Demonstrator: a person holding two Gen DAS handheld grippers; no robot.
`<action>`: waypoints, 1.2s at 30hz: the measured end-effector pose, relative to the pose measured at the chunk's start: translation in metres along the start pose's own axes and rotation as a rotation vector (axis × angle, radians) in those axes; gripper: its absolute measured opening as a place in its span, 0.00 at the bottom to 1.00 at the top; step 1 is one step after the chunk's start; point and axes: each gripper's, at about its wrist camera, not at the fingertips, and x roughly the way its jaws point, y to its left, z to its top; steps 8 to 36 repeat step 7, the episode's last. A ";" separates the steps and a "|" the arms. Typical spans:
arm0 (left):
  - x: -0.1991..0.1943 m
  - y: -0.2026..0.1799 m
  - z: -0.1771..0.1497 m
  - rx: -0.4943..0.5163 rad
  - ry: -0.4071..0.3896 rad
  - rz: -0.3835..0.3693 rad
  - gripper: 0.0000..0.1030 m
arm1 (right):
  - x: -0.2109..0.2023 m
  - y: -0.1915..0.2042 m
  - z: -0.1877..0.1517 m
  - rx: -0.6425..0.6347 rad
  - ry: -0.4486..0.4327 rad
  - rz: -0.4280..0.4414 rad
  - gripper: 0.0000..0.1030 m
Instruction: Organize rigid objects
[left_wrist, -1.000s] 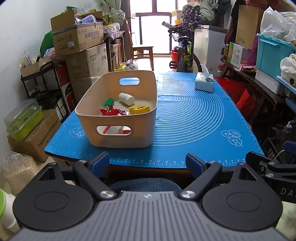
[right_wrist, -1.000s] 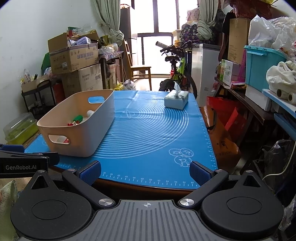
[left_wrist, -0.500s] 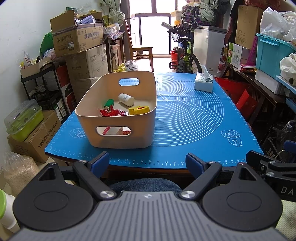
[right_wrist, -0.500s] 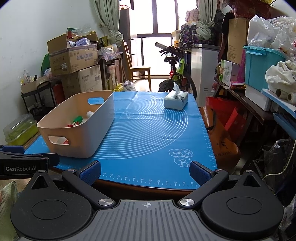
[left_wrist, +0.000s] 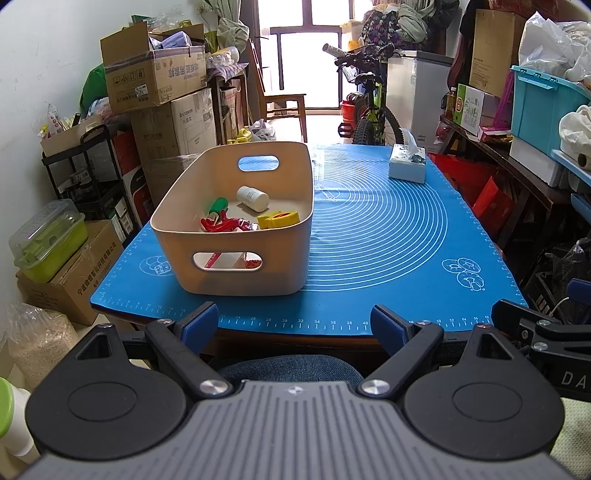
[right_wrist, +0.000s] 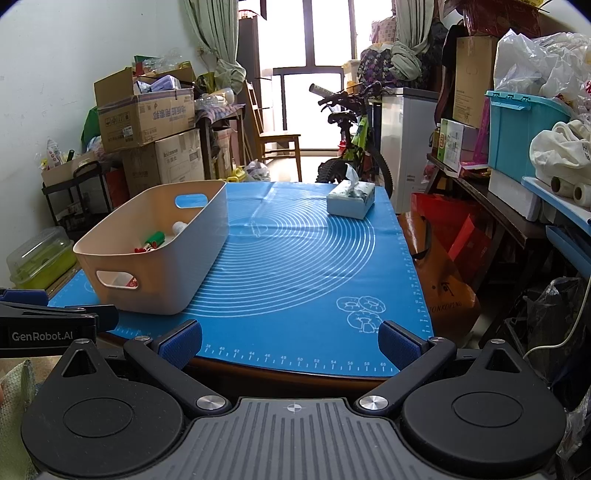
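A beige plastic basket (left_wrist: 236, 273) (right_wrist: 155, 280) stands on the left part of the blue mat (left_wrist: 388, 236). Inside it lie a white bottle (left_wrist: 253, 198), a green-handled tool (left_wrist: 217, 205), red pieces (left_wrist: 221, 224) and a yellow tape measure (left_wrist: 277, 220). A white item shows through the near handle slot. My left gripper (left_wrist: 295, 325) hangs open off the table's near edge, nothing between its blue pads. My right gripper (right_wrist: 291, 341) is likewise open and empty, to the right of the left one, in front of the near edge.
A tissue box (left_wrist: 407, 168) (right_wrist: 351, 201) sits at the mat's far right. Cardboard boxes (left_wrist: 155, 77) and a rack line the left wall. A bicycle (left_wrist: 369, 107) stands beyond the table and shelves with a teal bin (left_wrist: 546, 107) on the right. A person's knee (left_wrist: 288, 369) is below the table edge.
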 end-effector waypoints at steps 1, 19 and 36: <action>0.000 0.000 0.000 0.000 0.000 0.000 0.87 | 0.000 0.000 0.000 0.000 0.000 0.000 0.98; 0.000 0.000 0.000 0.001 -0.001 0.000 0.87 | 0.000 0.000 0.000 0.001 0.000 0.000 0.98; 0.000 0.000 0.000 0.001 -0.001 0.000 0.87 | 0.000 0.000 0.000 0.001 0.000 0.000 0.98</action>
